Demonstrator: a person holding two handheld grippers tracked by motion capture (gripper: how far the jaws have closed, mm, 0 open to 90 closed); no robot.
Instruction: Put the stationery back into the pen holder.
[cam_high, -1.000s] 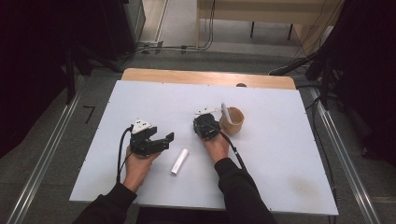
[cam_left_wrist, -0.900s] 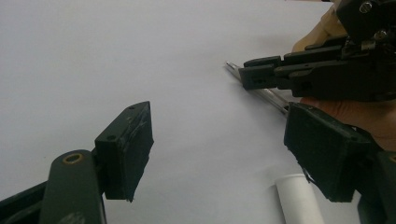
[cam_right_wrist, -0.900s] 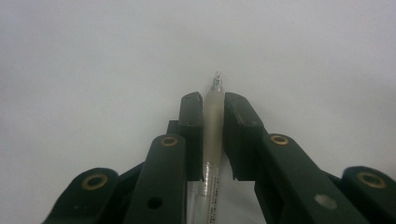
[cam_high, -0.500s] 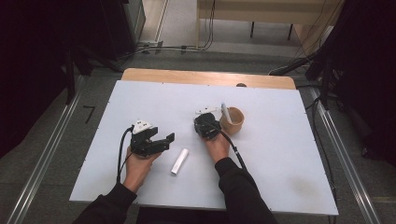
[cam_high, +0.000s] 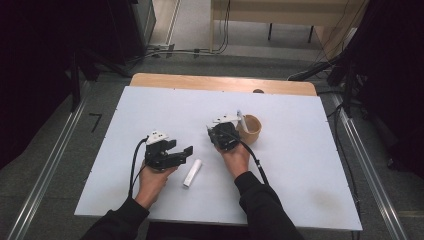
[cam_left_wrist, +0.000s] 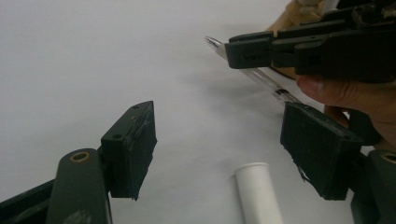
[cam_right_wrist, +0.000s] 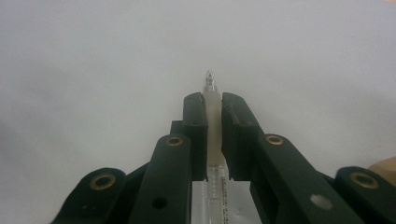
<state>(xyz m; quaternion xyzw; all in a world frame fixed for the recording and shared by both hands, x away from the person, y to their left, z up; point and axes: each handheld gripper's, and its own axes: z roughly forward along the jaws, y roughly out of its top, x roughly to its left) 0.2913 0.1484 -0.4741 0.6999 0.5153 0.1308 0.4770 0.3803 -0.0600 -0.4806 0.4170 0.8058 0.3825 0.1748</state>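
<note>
My right gripper (cam_high: 234, 126) is shut on a clear pen (cam_right_wrist: 213, 116), whose tip pokes out past the pads (cam_right_wrist: 196, 116). In the high view the pen (cam_high: 241, 120) stands beside a wooden cup (cam_high: 253, 131). A white tube (cam_high: 192, 173) lies on the white table between the two hands. My left gripper (cam_high: 181, 149) is open and points right, its jaws just closed a little with nothing between the pads. In the left gripper view the white tube (cam_left_wrist: 259, 196) lies low between the fingers (cam_left_wrist: 135, 140), untouched, and the right gripper (cam_left_wrist: 247, 51) holds the pen (cam_left_wrist: 261, 77) farther off.
The white tabletop (cam_high: 310, 165) has a wooden strip (cam_high: 200, 82) along its far edge. Metal rails (cam_high: 370, 165) run along the floor on both sides. Cables (cam_high: 165, 50) lie on the floor beyond the table.
</note>
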